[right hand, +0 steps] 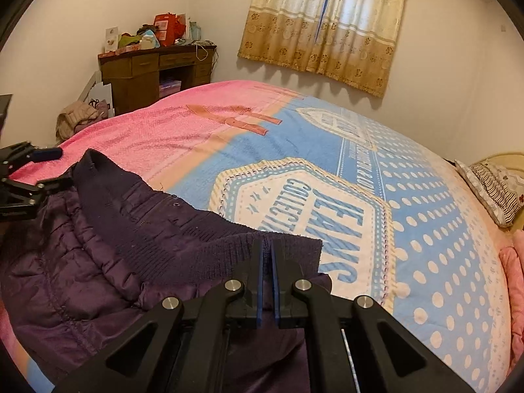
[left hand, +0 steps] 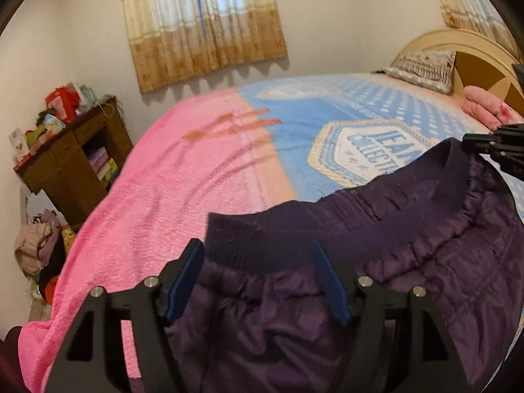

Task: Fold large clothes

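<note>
Straddling the ribbed waistband of the purple quilted garment, the left gripper has its blue pads spread wide, cloth lying between them but not pinched. From there the band's long axis runs rightward across the bedspread to the right gripper, whose pads are pressed together on the band's far corner. Any lift probably hinges on the left pads closing first, since only the right end is held.

Dark purple quilted garment; pink-and-blue dotted blanket; beige floral curtain.
</note>
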Demonstrator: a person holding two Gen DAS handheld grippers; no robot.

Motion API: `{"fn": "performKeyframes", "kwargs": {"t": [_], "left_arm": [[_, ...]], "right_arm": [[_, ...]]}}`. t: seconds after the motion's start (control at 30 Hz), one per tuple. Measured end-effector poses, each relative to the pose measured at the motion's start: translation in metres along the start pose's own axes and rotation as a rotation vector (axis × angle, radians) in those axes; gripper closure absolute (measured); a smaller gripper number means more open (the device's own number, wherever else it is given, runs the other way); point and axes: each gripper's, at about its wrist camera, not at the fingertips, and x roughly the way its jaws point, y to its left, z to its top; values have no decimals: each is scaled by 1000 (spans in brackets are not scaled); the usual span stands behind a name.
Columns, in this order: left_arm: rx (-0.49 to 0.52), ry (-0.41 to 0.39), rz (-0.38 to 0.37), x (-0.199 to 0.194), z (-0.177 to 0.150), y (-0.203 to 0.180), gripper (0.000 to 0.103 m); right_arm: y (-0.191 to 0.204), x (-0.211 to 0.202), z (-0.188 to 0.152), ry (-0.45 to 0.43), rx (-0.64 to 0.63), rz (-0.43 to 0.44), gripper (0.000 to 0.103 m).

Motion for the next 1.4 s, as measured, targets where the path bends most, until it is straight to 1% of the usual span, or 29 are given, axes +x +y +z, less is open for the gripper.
{"fn": "performKeyframes", "kwargs": {"t": [0.1, 0.17, 0.2, 0.23, 0.3, 0.33, 0.4, 0.43, 0.47, 0.5, 0.53, 0.57, 0.63, 0.67, 0.73, 0.8, 0.83, 0.87, 0.9, 0.93, 1.0, 1.03, 1.07, 1.1, 1.13, 1.17, 1.27, 1.33, 1.4], "left_arm": [[39, 68, -25, 19, 2, -9, 33], [79, 159, -57, 42, -6, -20, 42], [86, 177, -62, 48, -11, -22, 45], [86, 182, -51, 52, -15, -23, 52], [88, 122, -44, 39, -16, -24, 82], [81, 102, -45, 32, -15, -23, 90], [36, 37, -80, 6, -14, -15, 91], [31, 17, -77, -1, -14, -12, 91], [4, -33, -53, -16, -11, -5, 91], [-34, -69, -58, -26, -7, 2, 91], [-59, -89, -65, -32, -4, 9, 91], [-85, -120, -54, -39, 0, 17, 92], [-96, -159, -35, -40, 7, 24, 92], [-100, -148, -33, -34, 9, 26, 92], [-104, -122, -41, -23, 10, 26, 92], [-94, -108, -31, -16, 4, 23, 92], [-89, -104, -31, -14, 0, 22, 92], [-89, -104, -30, -14, -2, 22, 92], [-92, -104, -29, -15, -5, 23, 92], [-98, -106, -31, -16, -6, 24, 92], [-117, -107, -32, -17, -5, 29, 92], [-120, -105, -36, -18, -4, 30, 92], [-116, -102, -33, -16, -2, 29, 92], [-111, -99, -29, -15, -2, 27, 92], [-107, -97, -28, -15, -1, 26, 92], [-107, -101, -28, -17, 1, 27, 92], [-121, -130, -26, -27, 7, 31, 91], [-144, -143, -35, -30, 10, 38, 91], [-139, -141, -15, -25, 12, 38, 91]], "right_arm": [[0, 2, -2, 2, 4, 11, 100], [1, 3, -2, 3, 5, 16, 100], [1, 3, -2, 3, 5, 19, 100], [1, 4, -3, 2, 7, 22, 100], [1, 2, -4, -5, 11, 26, 100], [1, 0, -5, -10, 9, 25, 100], [-1, -6, -4, -24, 7, 22, 100], [-3, -11, -3, -38, 9, 16, 103], [-5, -14, -2, -49, 12, 9, 103], [-7, -17, 0, -58, 19, 7, 103], [-11, -20, 4, -67, 33, 6, 103], [-12, -19, 7, -69, 38, 5, 103], [-13, -16, 11, -64, 42, 5, 103], [-13, -13, 13, -56, 47, 18, 103], [-13, 0, 11, 20, 60, 56, 103], [-15, 9, 7, 50, 77, 65, 103], [-16, 15, 4, 76, 80, 60, 95], [-17, 20, 1, 101, 84, 62, 80], [-18, 26, -2, 125, 86, 75, 35], [-17, 32, -7, 136, 87, 89, 21], [-11, 42, -14, 170, 60, 116, 23], [-6, 46, -16, 182, 41, 110, 44], [-3, 50, -17, 202, 30, 132, 60], [3, 52, -17, 219, 22, 152, 79], [9, 51, -17, 218, -16, 125, 96], [19, 47, -16, 210, -70, 108, 103], [25, 31, -6, 150, -98, 68, 103], [16, 21, 4, 99, -67, 47, 103], [10, 21, 10, 90, -42, 29, 103]]}}
